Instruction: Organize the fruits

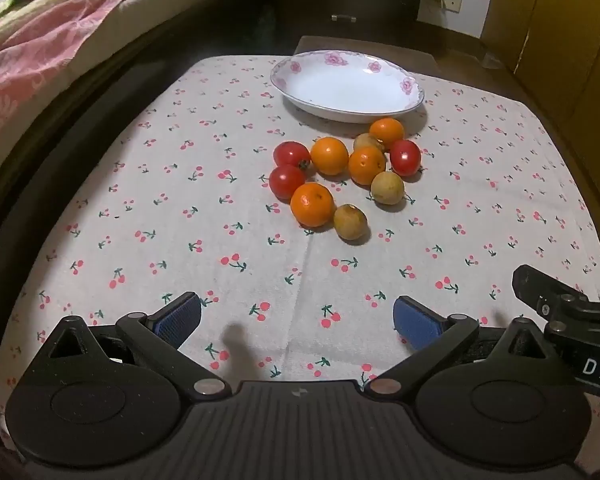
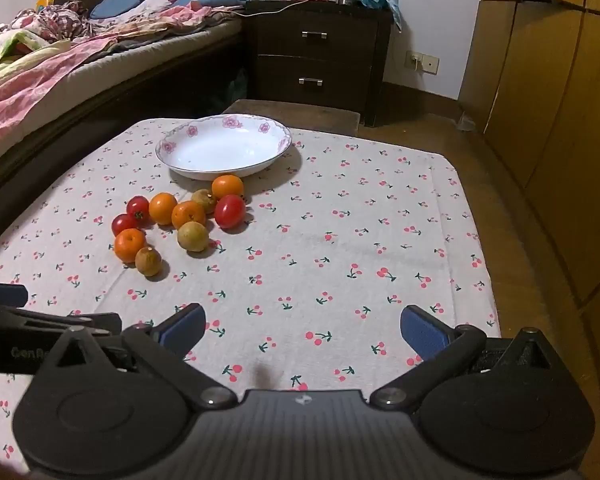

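A cluster of fruit lies on the cherry-print tablecloth (image 1: 180,220): several oranges (image 1: 312,205), three red tomatoes (image 1: 287,181) and three brownish-yellow fruits (image 1: 351,222). The cluster also shows in the right wrist view, with an orange (image 2: 129,245) and a brownish fruit (image 2: 193,236). An empty white flowered plate (image 1: 380,62) (image 2: 172,146) sits just behind the fruit. My left gripper (image 1: 298,314) is open and empty, well short of the fruit. My right gripper (image 2: 302,326) is open and empty, to the right of the cluster.
A bed with pink bedding (image 2: 40,76) runs along the left. A dark nightstand (image 2: 320,60) stands behind the table, and wooden cabinets (image 2: 560,120) are on the right. The right gripper's body (image 1: 572,312) shows at the left view's right edge.
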### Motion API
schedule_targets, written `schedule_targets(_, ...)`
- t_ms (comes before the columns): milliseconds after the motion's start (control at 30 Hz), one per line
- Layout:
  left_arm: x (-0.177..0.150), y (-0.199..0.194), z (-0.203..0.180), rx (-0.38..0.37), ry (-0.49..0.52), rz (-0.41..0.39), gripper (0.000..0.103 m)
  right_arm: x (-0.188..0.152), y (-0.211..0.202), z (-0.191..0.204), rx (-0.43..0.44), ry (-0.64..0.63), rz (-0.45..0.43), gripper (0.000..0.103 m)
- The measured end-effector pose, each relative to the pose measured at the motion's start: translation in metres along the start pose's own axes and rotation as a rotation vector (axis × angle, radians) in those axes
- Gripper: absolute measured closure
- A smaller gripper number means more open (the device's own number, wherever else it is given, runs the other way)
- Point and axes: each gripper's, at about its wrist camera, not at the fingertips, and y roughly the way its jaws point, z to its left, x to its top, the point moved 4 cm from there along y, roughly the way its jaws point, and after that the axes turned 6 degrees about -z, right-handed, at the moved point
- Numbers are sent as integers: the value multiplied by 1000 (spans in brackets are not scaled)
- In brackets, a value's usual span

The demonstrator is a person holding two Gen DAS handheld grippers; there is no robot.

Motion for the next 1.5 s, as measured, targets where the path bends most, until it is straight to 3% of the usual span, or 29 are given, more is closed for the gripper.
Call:
schedule_targets(400, 1, -3, 1, 13, 13, -19, 0, 1, 2, -1, -26, -10, 3, 12)
schedule_targets(1500, -3, 4, 3, 9, -11, 26, 2, -4, 9, -1, -22, -1, 41, 12)
